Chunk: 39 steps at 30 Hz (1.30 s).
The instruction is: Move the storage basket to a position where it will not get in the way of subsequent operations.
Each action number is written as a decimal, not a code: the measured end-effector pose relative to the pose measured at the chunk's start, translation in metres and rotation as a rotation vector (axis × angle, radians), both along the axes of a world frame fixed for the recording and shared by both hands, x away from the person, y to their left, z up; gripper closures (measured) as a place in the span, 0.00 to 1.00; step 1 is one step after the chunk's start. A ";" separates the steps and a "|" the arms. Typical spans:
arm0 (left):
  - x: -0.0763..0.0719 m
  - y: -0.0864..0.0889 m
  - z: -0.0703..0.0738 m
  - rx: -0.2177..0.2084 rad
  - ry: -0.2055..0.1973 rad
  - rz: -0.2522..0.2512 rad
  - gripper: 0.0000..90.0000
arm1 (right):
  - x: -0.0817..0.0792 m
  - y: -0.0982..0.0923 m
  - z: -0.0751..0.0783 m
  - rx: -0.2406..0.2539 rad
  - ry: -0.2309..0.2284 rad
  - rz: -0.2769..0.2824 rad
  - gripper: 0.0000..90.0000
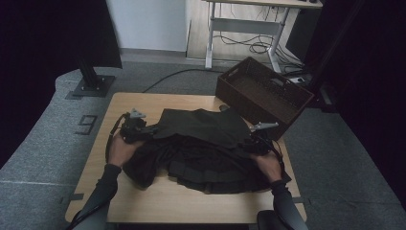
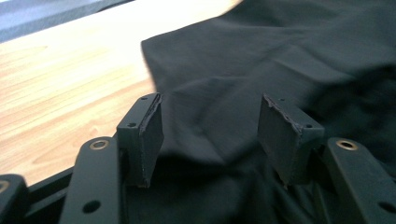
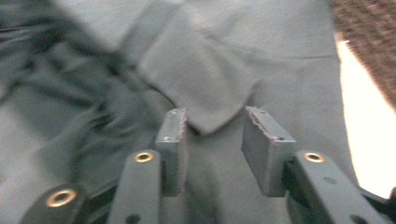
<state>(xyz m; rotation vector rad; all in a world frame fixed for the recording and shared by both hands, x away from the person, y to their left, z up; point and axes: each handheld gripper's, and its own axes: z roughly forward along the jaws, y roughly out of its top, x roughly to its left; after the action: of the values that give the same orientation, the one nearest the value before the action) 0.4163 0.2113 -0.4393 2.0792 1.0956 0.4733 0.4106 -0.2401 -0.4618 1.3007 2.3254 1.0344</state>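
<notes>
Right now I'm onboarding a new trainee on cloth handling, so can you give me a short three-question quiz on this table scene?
1. True or false: the black fabric garment lies on the light wooden table.
2. What stands beyond the table's far right corner: (a) a dark brown woven basket, (b) a red bucket, (c) a white box?
3. Are the left gripper and right gripper clamped on the cloth?

Key: 1 true. 2 a. 3 No; both sets of jaws stand apart, with cloth beneath them unpinched.

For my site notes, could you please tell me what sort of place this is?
Probably a lab or office workroom: grey carpet floor, a height-adjustable desk with loose cables, and a wooden table holding a dark garment beside a wicker basket.
</notes>
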 end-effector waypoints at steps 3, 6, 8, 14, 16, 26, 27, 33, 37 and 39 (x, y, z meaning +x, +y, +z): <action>-0.027 -0.004 -0.005 -0.012 0.010 -0.039 0.46 | -0.027 0.009 -0.003 0.013 0.004 0.064 0.72; -0.051 -0.009 -0.019 -0.024 0.026 -0.081 0.46 | -0.052 0.025 -0.016 0.005 0.025 0.138 0.72; -0.063 -0.010 -0.031 -0.027 0.042 -0.093 0.47 | -0.067 0.036 -0.027 -0.013 0.038 0.189 0.72; -0.083 -0.007 -0.063 -0.043 0.075 -0.083 0.47 | -0.101 0.060 -0.048 0.019 0.078 0.281 0.69; -0.085 -0.008 -0.070 -0.048 0.079 -0.077 0.46 | -0.109 0.070 -0.054 0.038 0.099 0.314 0.66; -0.084 -0.012 -0.090 0.037 0.077 -0.031 0.86 | -0.111 0.104 -0.073 -0.061 0.056 0.303 0.96; -0.083 -0.010 -0.089 0.037 0.069 -0.028 0.91 | -0.111 0.104 -0.072 -0.063 0.050 0.301 0.98; -0.081 0.012 -0.052 -0.002 -0.035 0.020 0.96 | -0.112 0.079 -0.033 -0.059 -0.064 0.256 0.99; -0.077 0.027 -0.023 -0.002 -0.093 0.049 0.96 | -0.105 0.050 0.002 -0.078 -0.139 0.182 0.99; -0.076 0.033 -0.011 -0.004 -0.118 0.058 0.96 | -0.102 0.037 0.015 -0.081 -0.163 0.150 0.99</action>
<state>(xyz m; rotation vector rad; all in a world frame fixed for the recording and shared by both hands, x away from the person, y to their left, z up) 0.3400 0.2442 -0.4503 1.9935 1.0888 0.6144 0.3082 -0.2026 -0.4470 0.9857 2.3421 1.0370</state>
